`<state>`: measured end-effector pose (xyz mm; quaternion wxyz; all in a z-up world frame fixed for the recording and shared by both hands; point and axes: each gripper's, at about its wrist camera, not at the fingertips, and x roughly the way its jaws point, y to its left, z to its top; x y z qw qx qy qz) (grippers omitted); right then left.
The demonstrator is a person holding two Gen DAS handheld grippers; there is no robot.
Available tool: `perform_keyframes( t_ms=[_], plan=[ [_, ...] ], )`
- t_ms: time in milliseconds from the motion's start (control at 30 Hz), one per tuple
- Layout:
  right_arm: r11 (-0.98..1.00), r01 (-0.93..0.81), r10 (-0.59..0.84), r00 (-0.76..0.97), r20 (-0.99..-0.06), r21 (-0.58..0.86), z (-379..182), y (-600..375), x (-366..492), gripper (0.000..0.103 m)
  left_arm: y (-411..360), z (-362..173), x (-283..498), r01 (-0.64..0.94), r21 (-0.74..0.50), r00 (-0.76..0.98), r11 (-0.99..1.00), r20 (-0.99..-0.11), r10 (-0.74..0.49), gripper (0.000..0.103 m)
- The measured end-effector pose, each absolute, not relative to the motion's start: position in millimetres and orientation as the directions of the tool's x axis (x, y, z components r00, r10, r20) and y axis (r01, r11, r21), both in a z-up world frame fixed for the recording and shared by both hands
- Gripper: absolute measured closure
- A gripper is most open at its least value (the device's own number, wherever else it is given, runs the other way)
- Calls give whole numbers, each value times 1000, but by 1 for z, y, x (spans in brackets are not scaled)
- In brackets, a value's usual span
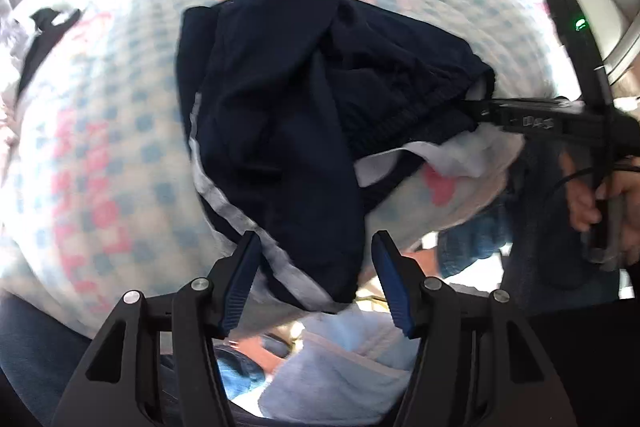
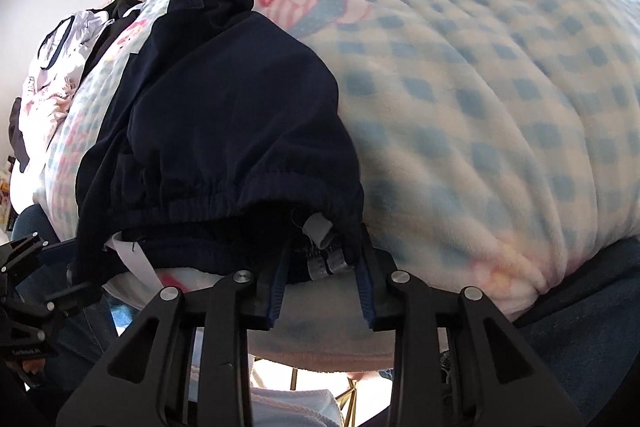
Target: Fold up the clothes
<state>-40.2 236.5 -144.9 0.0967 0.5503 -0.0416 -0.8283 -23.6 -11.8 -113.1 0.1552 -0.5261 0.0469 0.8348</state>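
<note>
Straddling navy trousers (image 2: 224, 131), both grippers' jaws gape, right gripper (image 2: 324, 267) at the waistband.

text: "DAS" | on: right gripper (image 1: 476, 113) body, seen from left wrist | other lettering: too blurred to read

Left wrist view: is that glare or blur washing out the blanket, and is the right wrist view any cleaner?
Left wrist view: window glare bleaches the blue-checked fleece blanket upper left, and motion blur smears its checks. Right wrist view: evener light, slight softness, the dark navy elastic-waist trousers read clearly.
</note>
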Motion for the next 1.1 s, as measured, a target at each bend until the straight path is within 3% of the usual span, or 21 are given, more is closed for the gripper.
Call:
perform_keyframes(
  t_ms=[33, 67, 100, 133, 167, 200, 300, 400, 533, 600, 667, 767, 867, 1000, 1033, 1100],
  plan=[
    [-977, 115, -209, -383, -900, 178, -144, 237, -39, 71, -13, -112, -26, -304, -75, -403, -950, -893, 200, 89],
    [-977, 115, -211, -390, -896, 180, -142, 237, -39, 74, -14, -110, -29, -300, -66, -407, -952, -893, 190, 96],
    [-978, 108, -205, -404, -891, 176, -140, 239, -38, 79, -15, -108, -32, -295, -56, -411, -954, -893, 180, 96],
    [-980, 103, -200, -418, -886, 173, -137, 241, -38, 91, -16, -107, -34, -291, -47, -416, -956, -893, 170, 96],
    [-978, 117, -205, -440, -874, 170, -123, 241, -46, 95, -17, -105, -37, -286, -37, -420, -957, -893, 160, 96],
    [-977, 131, -210, -463, -861, 168, -110, 242, -53, 96, -18, -104, -40, -282, -28, -424, -959, -893, 151, 96],
    [-972, 173, -226, -526, -820, 157, -69, 244, -76, 98, -33, -29, -85, -278, 31, -566, -960, -813, 138, 96],
    [-967, 207, -247, -648, -721, 146, 10, 244, -110, 98, -44, 75, -108, -254, 29, -738, -967, -651, 175, 96],
    [-967, 225, -254, -845, -471, 118, 141, 241, -107, 98, -58, 168, -89, -217, 32, -889, -976, -420, 184, 95],
    [-965, 239, -263, -895, -360, 111, 183, 242, -91, 97, -60, 139, -90, -222, -10, -849, -975, -491, 198, 95],
    [-958, 257, -284, -897, -338, 126, 193, 244, -73, 97, -63, 107, -91, -223, -53, -799, -973, -562, 214, 93],
    [-962, 244, -274, -855, -440, 124, 152, 238, -67, 97, -66, 59, -93, -217, -119, -712, -969, -659, 241, 93],
    [-967, 204, -255, -731, -633, 153, 49, 242, -73, 96, -63, -27, -93, -180, -196, -546, -964, -795, 264, 93],
    [-980, 112, -198, -506, -839, 164, -82, 253, -76, 95, -80, -73, -74, -91, -353, -498, -931, -794, 349, 90],
    [-984, 87, -177, -441, -880, 154, -112, 255, -74, 95, -85, -84, -70, -67, -390, -488, -918, -790, 371, 85],
    [-983, 56, -182, -378, -908, 174, -140, 262, -67, 93, -93, -106, -61, -18, -461, -469, -887, -780, 415, 65]
  ],
)
